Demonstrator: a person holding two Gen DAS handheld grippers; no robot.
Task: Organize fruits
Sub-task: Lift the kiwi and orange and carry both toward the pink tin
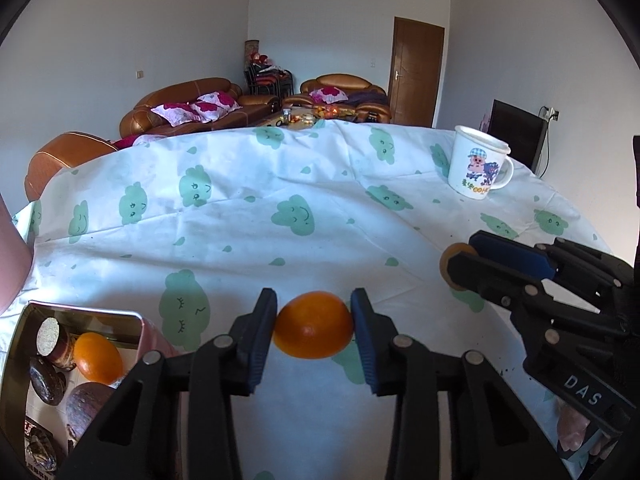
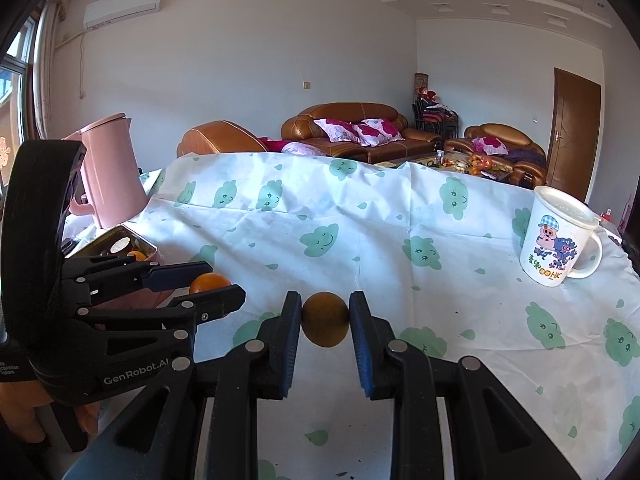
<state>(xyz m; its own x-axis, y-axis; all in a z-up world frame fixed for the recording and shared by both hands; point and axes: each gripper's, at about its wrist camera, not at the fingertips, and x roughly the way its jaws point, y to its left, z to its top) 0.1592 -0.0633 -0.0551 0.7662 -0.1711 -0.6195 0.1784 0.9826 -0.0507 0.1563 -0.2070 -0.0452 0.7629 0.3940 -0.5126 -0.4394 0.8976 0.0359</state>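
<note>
A bright orange (image 1: pixel 314 330) sits between the blue pads of my left gripper (image 1: pixel 314 295), which press on both its sides just above the cloud-print tablecloth (image 1: pixel 248 240). The right wrist view shows that gripper (image 2: pixel 222 280) at the left with the orange (image 2: pixel 208 282) in it. My right gripper (image 2: pixel 326 298) is shut on a small, duller brownish-orange fruit (image 2: pixel 325 320). From the left wrist view, the right gripper (image 1: pixel 460 258) is on the right with that fruit (image 1: pixel 447 266) peeking out. An open pink tin (image 1: pixel 138 318) at lower left holds another orange (image 1: pixel 98 358) and dark round items.
A white cartoon mug (image 1: pixel 478 168) stands at the table's far right, also in the right wrist view (image 2: pixel 556 236). A pink kettle (image 2: pixel 108 172) stands at the far left behind the tin (image 2: pixel 150 246). Brown sofas and a door lie beyond the table.
</note>
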